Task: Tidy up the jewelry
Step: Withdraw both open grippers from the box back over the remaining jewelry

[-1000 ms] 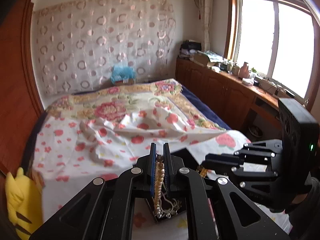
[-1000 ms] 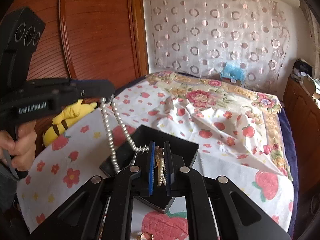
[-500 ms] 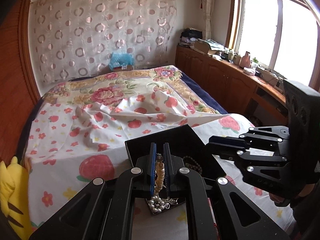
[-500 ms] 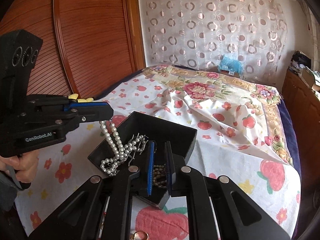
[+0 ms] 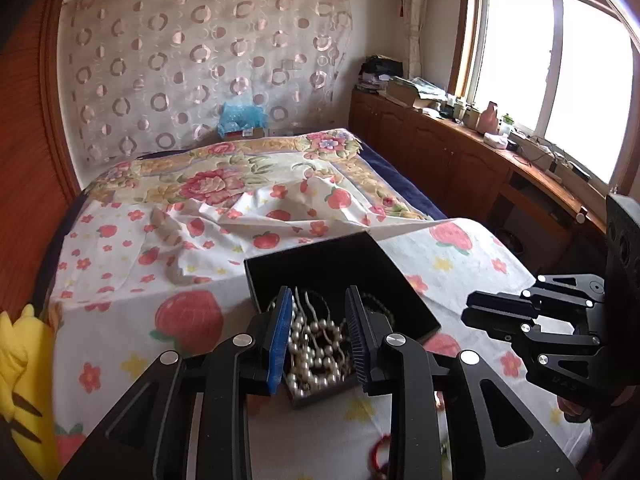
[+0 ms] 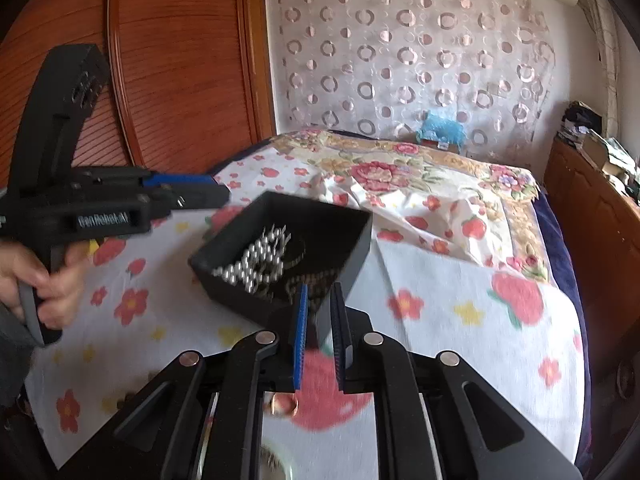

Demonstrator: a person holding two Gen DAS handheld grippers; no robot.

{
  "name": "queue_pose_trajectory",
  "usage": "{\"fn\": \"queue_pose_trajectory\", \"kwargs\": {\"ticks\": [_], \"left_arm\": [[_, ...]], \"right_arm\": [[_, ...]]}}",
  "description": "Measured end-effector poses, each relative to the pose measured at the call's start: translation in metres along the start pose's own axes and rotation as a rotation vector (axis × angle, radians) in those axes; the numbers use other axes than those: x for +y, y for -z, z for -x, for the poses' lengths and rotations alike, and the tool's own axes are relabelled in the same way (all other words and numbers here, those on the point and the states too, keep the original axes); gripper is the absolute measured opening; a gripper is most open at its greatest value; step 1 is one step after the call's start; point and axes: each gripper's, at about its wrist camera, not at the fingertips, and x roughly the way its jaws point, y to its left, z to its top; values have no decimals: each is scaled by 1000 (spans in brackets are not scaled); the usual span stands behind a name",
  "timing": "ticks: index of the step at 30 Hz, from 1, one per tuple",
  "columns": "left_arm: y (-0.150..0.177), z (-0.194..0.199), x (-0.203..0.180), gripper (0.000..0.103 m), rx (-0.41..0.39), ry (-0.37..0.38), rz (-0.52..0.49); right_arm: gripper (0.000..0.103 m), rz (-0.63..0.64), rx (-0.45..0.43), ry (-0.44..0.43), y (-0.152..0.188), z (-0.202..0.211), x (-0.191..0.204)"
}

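With the pearl necklace [image 5: 316, 344] lying heaped in the black box [image 5: 404, 292] just below and between the parted fingers of the left claw [image 5: 320, 340], the drop seems finished, while the right claw [image 6: 320, 336], narrowly open and seemingly empty, must next be sent for remaining pieces.
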Motion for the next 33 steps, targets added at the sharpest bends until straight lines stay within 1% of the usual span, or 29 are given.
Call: {"fn": "queue_pose_trajectory", "kwargs": {"ticks": [2, 4, 8, 9, 10, 13, 14, 15, 16, 18, 21, 23, 25, 33], "left_arm": [[8, 6, 0, 27, 3, -5, 3], [19, 12, -1, 27, 10, -6, 5], [39, 24, -3, 30, 25, -11, 13], [47, 27, -3, 31, 31, -8, 23], [51, 29, -4, 32, 36, -5, 28], [71, 35, -5, 32, 56, -4, 40], [76, 36, -5, 32, 62, -6, 42], [82, 37, -5, 32, 70, -12, 45], [86, 39, -6, 32, 75, -13, 47], [95, 41, -7, 32, 85, -12, 51], [105, 46, -12, 32, 92, -11, 50], [112, 49, -14, 32, 94, -8, 50], [118, 54, -18, 32, 92, -8, 47], [137, 68, -33, 32, 92, 1, 44]], "right_arm": [[16, -1, 11, 8, 10, 5, 2], [26, -9, 18, 11, 21, 11, 4], [28, -21, 36, 8, 38, 17, 9], [31, -23, 42, 7, 43, 18, 12], [37, -25, 50, 8, 49, 18, 14], [50, -32, 65, 6, 62, 19, 20], [53, -33, 70, 7, 65, 19, 22], [59, -32, 74, 8, 68, 19, 24], [60, -28, 79, 9, 72, 19, 27], [61, -23, 93, 4, 76, 18, 31], [76, -15, 112, -1, 82, 17, 38], [78, -7, 132, -12, 86, 16, 43], [82, 4, 158, -23, 90, 14, 47], [84, 45, 198, 6, 96, 11, 58]]}}
